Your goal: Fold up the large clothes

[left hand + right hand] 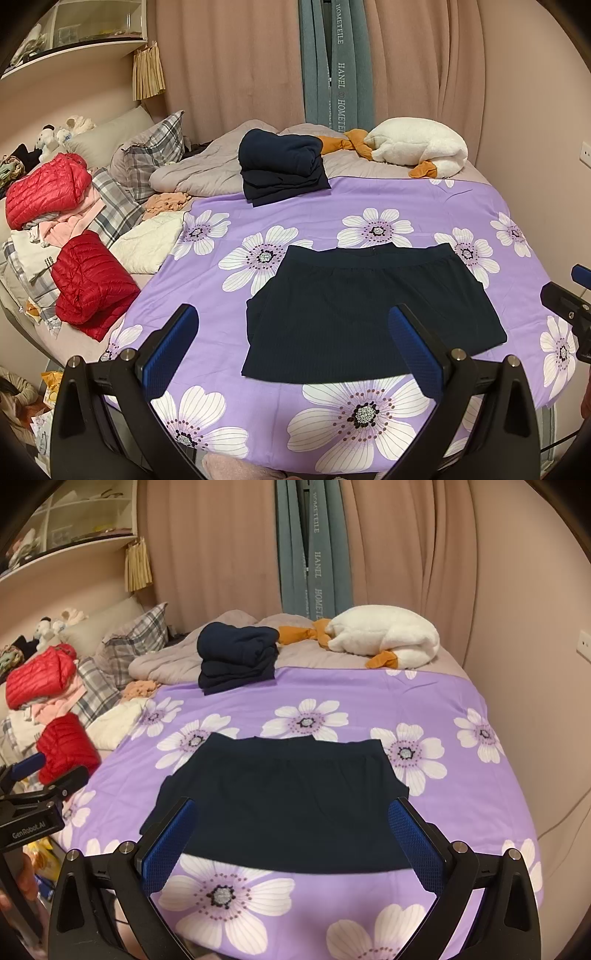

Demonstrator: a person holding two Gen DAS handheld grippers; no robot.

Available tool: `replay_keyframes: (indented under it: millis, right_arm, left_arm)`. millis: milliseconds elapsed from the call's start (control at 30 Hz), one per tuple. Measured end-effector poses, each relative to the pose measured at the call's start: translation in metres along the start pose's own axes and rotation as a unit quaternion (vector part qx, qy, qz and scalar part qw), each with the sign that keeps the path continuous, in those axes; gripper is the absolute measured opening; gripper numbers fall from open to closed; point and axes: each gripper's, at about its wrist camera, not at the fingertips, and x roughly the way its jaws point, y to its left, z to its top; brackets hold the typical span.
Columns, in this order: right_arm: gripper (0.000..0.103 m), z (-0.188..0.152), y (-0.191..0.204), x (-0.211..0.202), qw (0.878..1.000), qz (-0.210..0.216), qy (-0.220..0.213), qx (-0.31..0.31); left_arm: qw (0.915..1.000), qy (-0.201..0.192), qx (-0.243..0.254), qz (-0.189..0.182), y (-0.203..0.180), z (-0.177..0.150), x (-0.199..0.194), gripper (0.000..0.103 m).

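A dark navy garment [369,314] [284,801] lies flat on the purple flowered sheet [295,221] [351,701], waistband toward the far side. My left gripper [295,343] hovers open above the garment's near left edge, nothing between its blue pads. My right gripper [291,834] is open too, over the garment's near hem, holding nothing. A folded stack of navy clothes [282,166] [238,655] rests at the sheet's far edge. The right gripper's body shows at the right edge of the left wrist view, and the left gripper's at the left edge of the right wrist view.
A pile of clothes with red puffer jackets [88,280] [64,746], plaid pillows [155,147] and a grey duvet [199,173] fills the bed's left side. A white plush goose [417,147] [384,638] lies at the far right. Pink curtains [229,59] hang behind.
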Motion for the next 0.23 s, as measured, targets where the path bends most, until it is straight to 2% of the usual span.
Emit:
replay_keyframes:
  millis: [233]
  right_arm:
    - [0.102,0.0022,0.0019,-0.0006,1.0,0.001,0.0,0.0]
  left_arm:
    - [1.0,0.001,0.001,0.0,-0.0019,-0.0017,0.0019,0.103]
